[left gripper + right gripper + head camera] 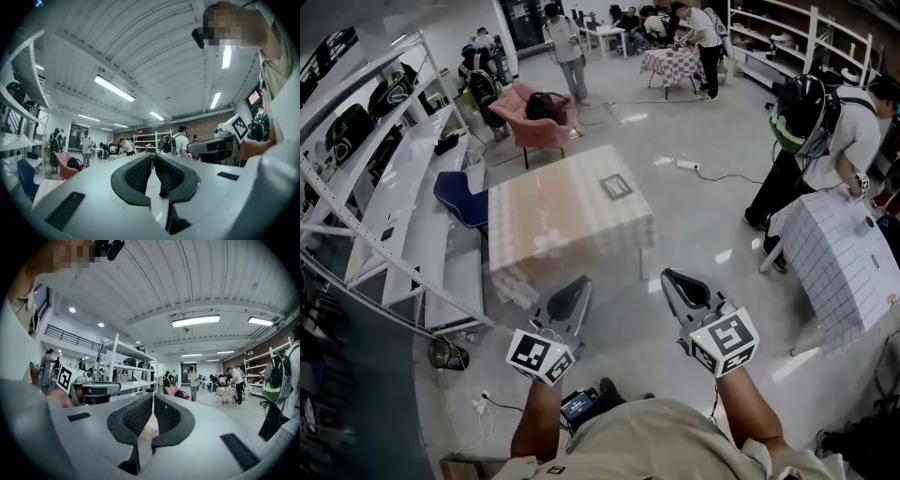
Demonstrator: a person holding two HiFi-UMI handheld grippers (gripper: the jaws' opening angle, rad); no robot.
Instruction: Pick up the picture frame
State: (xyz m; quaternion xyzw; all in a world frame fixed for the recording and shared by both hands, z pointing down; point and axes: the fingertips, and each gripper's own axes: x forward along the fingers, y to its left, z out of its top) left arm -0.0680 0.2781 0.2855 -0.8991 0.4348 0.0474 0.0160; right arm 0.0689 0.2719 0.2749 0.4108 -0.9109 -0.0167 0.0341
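Note:
A table (567,225) under a pale checked cloth stands ahead of me in the head view. On its far right part lies a small dark square object with a light border (616,186); I cannot tell whether it is the picture frame. My left gripper (579,284) and right gripper (669,276) hang side by side above the floor, short of the table's near edge. In the left gripper view the left gripper (153,157) has its jaws closed tip to tip on nothing. In the right gripper view the right gripper (153,396) is shut and empty too.
A white shelving rack (389,202) runs along the left, with a blue chair (457,199) beside the table. A pink armchair (536,124) stands behind. At right a person (825,141) bends over another clothed table (844,258). A power strip (687,165) lies on the floor.

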